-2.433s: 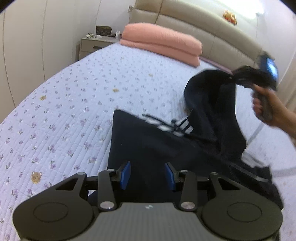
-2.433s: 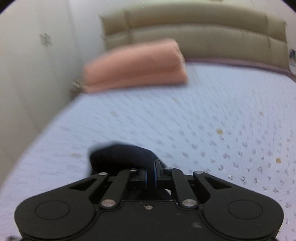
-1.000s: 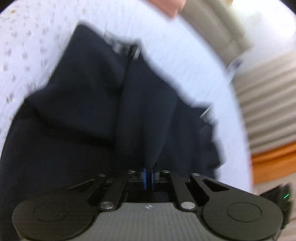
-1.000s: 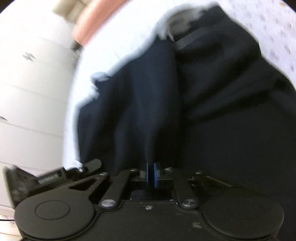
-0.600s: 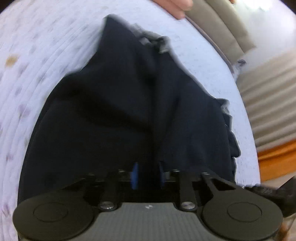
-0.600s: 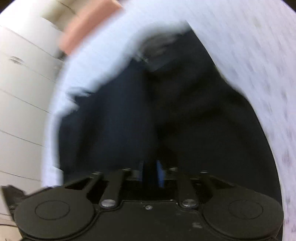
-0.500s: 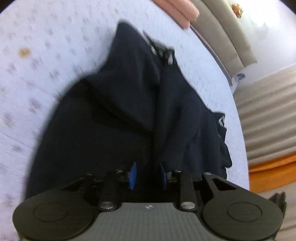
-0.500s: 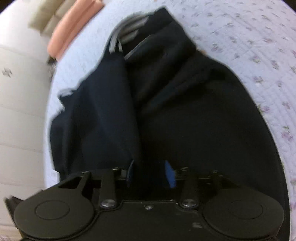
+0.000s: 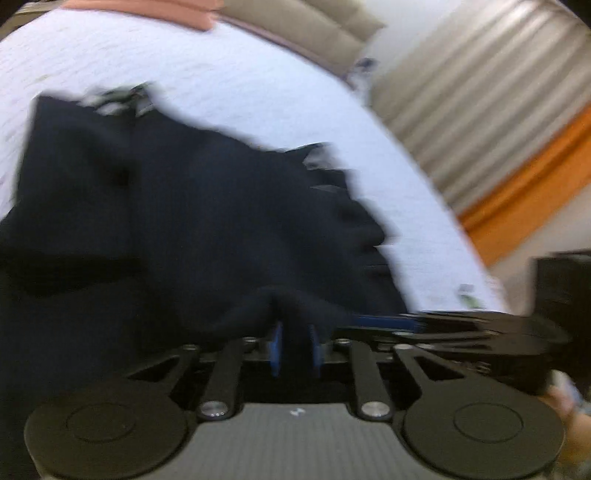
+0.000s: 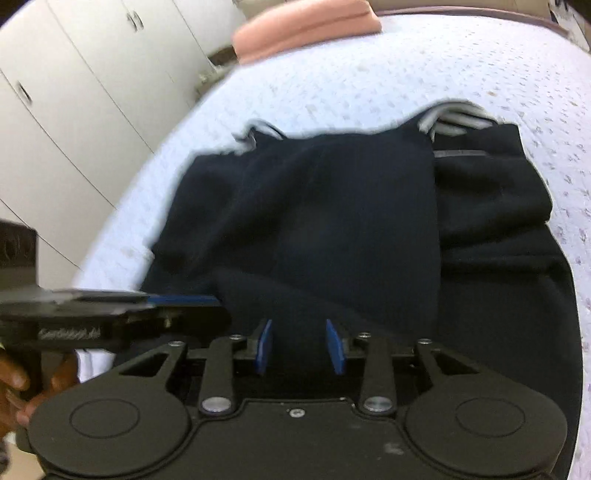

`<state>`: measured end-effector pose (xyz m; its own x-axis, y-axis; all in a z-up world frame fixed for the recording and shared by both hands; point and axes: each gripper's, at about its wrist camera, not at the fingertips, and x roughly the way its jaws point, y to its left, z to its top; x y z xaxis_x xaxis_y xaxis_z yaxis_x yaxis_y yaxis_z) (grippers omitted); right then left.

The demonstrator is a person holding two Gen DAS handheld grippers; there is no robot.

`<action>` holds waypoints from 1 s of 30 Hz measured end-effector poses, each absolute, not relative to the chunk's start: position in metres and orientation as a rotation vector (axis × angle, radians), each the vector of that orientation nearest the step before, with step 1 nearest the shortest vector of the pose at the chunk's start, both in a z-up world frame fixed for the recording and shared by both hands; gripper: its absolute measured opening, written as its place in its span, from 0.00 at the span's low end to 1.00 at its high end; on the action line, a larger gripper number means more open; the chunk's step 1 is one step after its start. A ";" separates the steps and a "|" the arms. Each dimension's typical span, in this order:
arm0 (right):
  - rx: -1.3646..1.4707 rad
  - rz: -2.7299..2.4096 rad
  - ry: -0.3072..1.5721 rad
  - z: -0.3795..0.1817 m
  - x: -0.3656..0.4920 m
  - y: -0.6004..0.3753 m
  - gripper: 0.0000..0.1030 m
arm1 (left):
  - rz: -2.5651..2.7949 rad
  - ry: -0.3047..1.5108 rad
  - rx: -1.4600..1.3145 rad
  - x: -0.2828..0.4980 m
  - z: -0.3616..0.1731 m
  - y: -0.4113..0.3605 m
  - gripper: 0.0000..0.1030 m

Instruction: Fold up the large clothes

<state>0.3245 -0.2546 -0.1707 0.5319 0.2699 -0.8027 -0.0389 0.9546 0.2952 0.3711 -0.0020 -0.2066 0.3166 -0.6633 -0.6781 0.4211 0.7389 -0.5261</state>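
Observation:
A large dark navy garment lies crumpled on the floral bedspread, its grey-striped trim at the far edge. My left gripper is shut on a raised fold at the garment's near edge. In the right wrist view the same garment spreads ahead. My right gripper has its blue pads apart and closing, with dark cloth lying between them, not pressed. The two grippers sit side by side: the right one's fingers show in the left wrist view, the left one's fingers in the right wrist view.
Pink pillows lie at the head of the bed by a beige headboard. White wardrobe doors stand past one side, striped curtains and dark furniture past the other. A hand holds the left gripper.
Both grippers let go of the cloth they held and rolled level. The left has shut again on a fold at the near edge; the right's pads stay apart.

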 end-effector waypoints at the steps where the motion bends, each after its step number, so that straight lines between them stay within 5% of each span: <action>1: 0.230 0.147 1.007 -0.184 0.326 -0.257 0.37 | -0.643 1.024 -0.280 0.376 -0.223 0.007 0.03; 2: 0.226 0.125 1.015 -0.194 0.325 -0.264 0.25 | -0.623 1.027 -0.365 0.380 -0.238 0.016 0.04; 4: 0.309 0.130 0.998 -0.198 0.316 -0.287 0.17 | -0.598 1.017 -0.588 0.382 -0.255 0.042 0.03; 6: 0.349 0.091 1.010 -0.193 0.310 -0.306 0.00 | -0.565 0.984 -0.492 0.375 -0.243 0.039 0.03; 7: 0.361 0.073 1.018 -0.189 0.307 -0.313 0.01 | -0.560 0.977 -0.460 0.371 -0.235 0.035 0.03; 8: 0.363 0.052 1.020 -0.184 0.307 -0.318 0.23 | -0.568 0.969 -0.452 0.368 -0.228 0.032 0.03; 9: 0.356 0.041 1.007 -0.180 0.305 -0.320 0.28 | -0.597 0.947 -0.447 0.365 -0.220 0.024 0.05; 15: 0.199 0.158 0.827 -0.146 0.302 -0.274 0.28 | -0.601 0.856 -0.336 0.354 -0.215 -0.010 0.09; 17: 0.113 0.139 0.835 -0.166 0.307 -0.261 0.28 | -0.525 0.875 -0.325 0.352 -0.225 -0.005 0.03; 23: 0.170 0.102 0.821 -0.196 0.298 -0.281 0.12 | -0.503 0.780 -0.368 0.329 -0.227 0.015 0.03; 30: 0.266 -0.006 0.681 -0.150 0.211 -0.300 0.24 | -0.376 0.648 -0.145 0.241 -0.171 0.020 0.07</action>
